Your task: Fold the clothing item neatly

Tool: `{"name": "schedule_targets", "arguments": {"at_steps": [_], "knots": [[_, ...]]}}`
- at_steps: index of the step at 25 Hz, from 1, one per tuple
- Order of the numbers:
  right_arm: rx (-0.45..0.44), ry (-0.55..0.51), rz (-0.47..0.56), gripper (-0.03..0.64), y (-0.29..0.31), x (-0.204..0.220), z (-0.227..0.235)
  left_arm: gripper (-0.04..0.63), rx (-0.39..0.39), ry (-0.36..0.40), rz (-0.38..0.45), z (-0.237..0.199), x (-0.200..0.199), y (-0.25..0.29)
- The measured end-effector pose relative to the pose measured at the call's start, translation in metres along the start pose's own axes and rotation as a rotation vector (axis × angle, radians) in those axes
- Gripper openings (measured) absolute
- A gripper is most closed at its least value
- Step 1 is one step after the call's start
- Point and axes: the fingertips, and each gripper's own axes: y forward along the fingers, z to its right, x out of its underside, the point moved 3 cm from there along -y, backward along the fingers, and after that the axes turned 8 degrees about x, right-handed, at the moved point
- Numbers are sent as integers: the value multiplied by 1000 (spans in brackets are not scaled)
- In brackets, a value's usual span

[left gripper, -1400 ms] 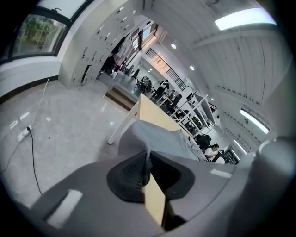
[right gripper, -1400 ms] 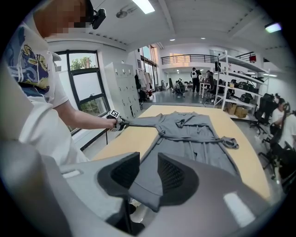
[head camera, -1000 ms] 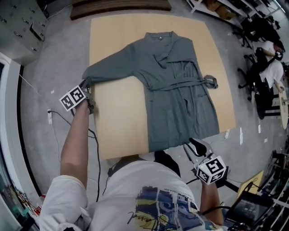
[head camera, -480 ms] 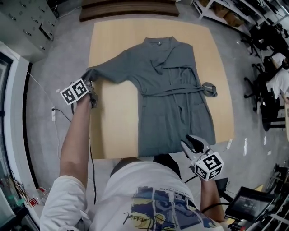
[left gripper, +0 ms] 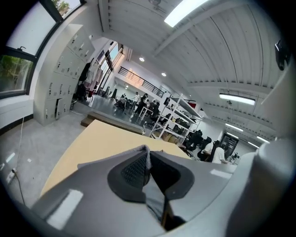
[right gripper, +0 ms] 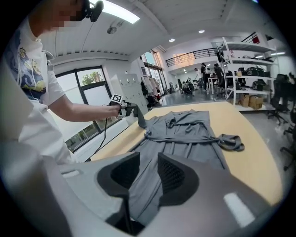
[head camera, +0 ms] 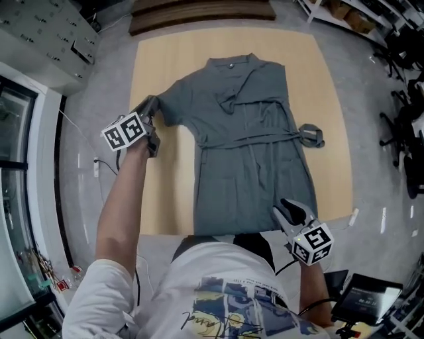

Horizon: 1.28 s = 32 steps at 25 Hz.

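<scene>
A grey robe (head camera: 252,145) lies spread on the pale wooden table (head camera: 165,198), collar at the far end, hem at the near edge. Its belt end (head camera: 311,136) trails off to the right. My left gripper (head camera: 148,112) is shut on the cuff of the left sleeve (head camera: 169,106), held up close to the robe's shoulder; a thin grey strip of cloth shows between its pads (left gripper: 134,169). My right gripper (head camera: 286,210) hovers at the hem's near right corner, jaws apart, the robe (right gripper: 185,134) seen through the gap. The left gripper (right gripper: 134,111) also shows there.
Grey floor surrounds the table. A dark wooden platform (head camera: 199,10) lies beyond the far edge, office chairs (head camera: 404,132) stand to the right, and a cable (head camera: 99,165) runs along the floor on the left. A screen (head camera: 364,304) sits at the near right.
My left gripper has carried the sleeve cuff to the right and slightly away, from beyond the table's left edge toward the robe's body. The right gripper has stayed by the hem.
</scene>
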Motion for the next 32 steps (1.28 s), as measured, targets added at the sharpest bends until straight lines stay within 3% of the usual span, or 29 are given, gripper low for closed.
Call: {"name": "schedule_targets", "arguments": {"at_steps": [8, 14, 21, 25, 32], "knots": [[-36, 59, 0, 121, -7, 19, 48, 20, 42, 114, -65, 84, -9, 74], [-33, 101, 5, 121, -23, 30, 82, 20, 90, 152, -108, 142, 0, 136], [-15, 157, 8, 121, -38, 50, 118, 20, 136, 181, -171, 198, 28, 202], [-2, 187, 8, 121, -43, 66, 143, 19, 156, 235, -221, 229, 50, 244], [14, 250, 3, 120, -51, 80, 155, 20, 187, 304, -350, 260, 88, 296]]}}
